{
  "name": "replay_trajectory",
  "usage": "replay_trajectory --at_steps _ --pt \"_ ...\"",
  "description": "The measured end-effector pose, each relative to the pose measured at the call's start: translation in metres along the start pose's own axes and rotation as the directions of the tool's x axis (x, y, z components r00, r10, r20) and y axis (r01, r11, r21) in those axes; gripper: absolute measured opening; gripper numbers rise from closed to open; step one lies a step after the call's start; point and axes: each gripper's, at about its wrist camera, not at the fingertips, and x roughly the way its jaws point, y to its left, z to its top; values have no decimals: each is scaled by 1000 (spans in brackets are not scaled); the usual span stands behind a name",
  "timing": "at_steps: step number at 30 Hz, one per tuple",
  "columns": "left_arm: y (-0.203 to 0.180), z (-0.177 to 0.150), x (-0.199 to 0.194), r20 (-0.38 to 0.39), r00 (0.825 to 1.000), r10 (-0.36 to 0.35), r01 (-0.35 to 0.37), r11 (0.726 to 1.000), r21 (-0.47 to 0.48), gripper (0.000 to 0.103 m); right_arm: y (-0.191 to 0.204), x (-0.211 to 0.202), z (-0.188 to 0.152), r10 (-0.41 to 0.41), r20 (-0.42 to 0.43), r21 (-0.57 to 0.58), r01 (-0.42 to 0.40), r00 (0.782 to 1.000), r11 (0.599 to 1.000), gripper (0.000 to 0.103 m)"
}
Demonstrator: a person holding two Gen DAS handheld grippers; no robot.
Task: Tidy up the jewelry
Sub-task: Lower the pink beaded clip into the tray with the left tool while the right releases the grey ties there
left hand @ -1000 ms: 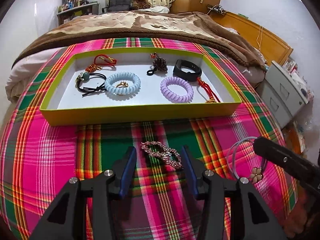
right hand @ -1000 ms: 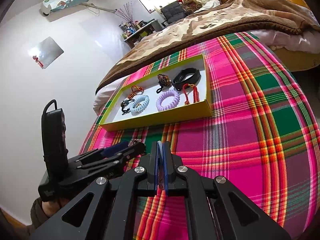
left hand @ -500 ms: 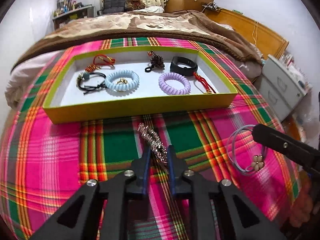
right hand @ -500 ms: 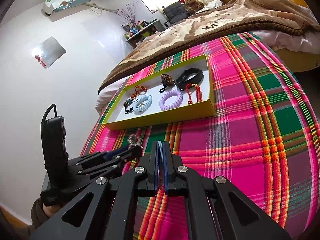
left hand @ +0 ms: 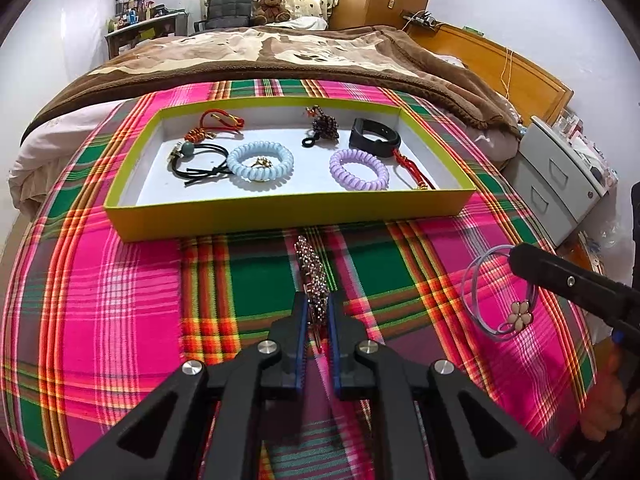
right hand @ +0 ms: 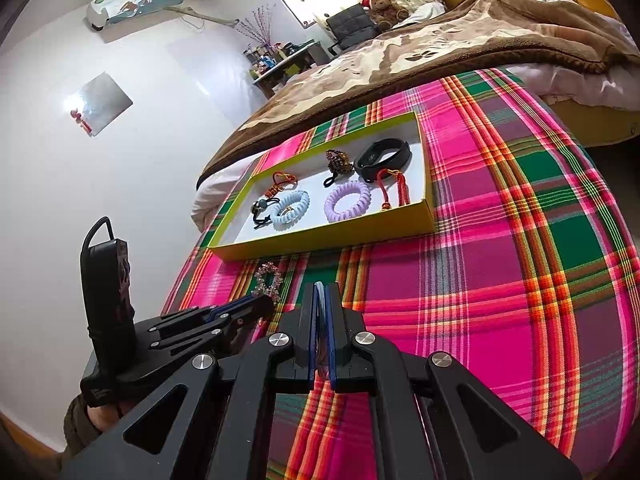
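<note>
My left gripper [left hand: 318, 312] is shut on a beaded crystal bracelet [left hand: 310, 268] and holds it up off the plaid cloth, in front of the yellow-green tray [left hand: 288, 212]. The bracelet also shows in the right wrist view [right hand: 267, 278]. My right gripper [right hand: 320, 300] is shut on a thin pale-blue cord bracelet with a flower charm [left hand: 516, 318]; its cord shows between the fingers [right hand: 320, 294]. The tray [right hand: 328, 238] holds a blue coil tie [left hand: 260, 160], a purple coil tie [left hand: 359, 170], a black band [left hand: 374, 136], red cords and a black hair tie.
The tray sits on a pink and green plaid cloth [left hand: 120, 320] over a bed with a brown blanket [left hand: 260, 60]. A grey drawer unit [left hand: 560, 184] stands to the right of the bed. A wooden headboard [left hand: 512, 76] is at the far right.
My left gripper closed on the beaded bracelet and lifted it off the cloth, moving toward the tray. The right gripper stays shut on the cord bracelet and has barely shifted.
</note>
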Motion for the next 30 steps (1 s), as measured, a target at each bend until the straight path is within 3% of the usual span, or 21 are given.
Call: replay_trajectory --at_steps 16,30 --pt "9 17 -34 89 996 4 -4 1000 0 10 21 -5 12 -8 27 -37 9 1000 999 4" --pt "47 54 -41 142 990 12 -9 1000 -27 10 50 20 55 -18 60 -96 23 998 995 4"
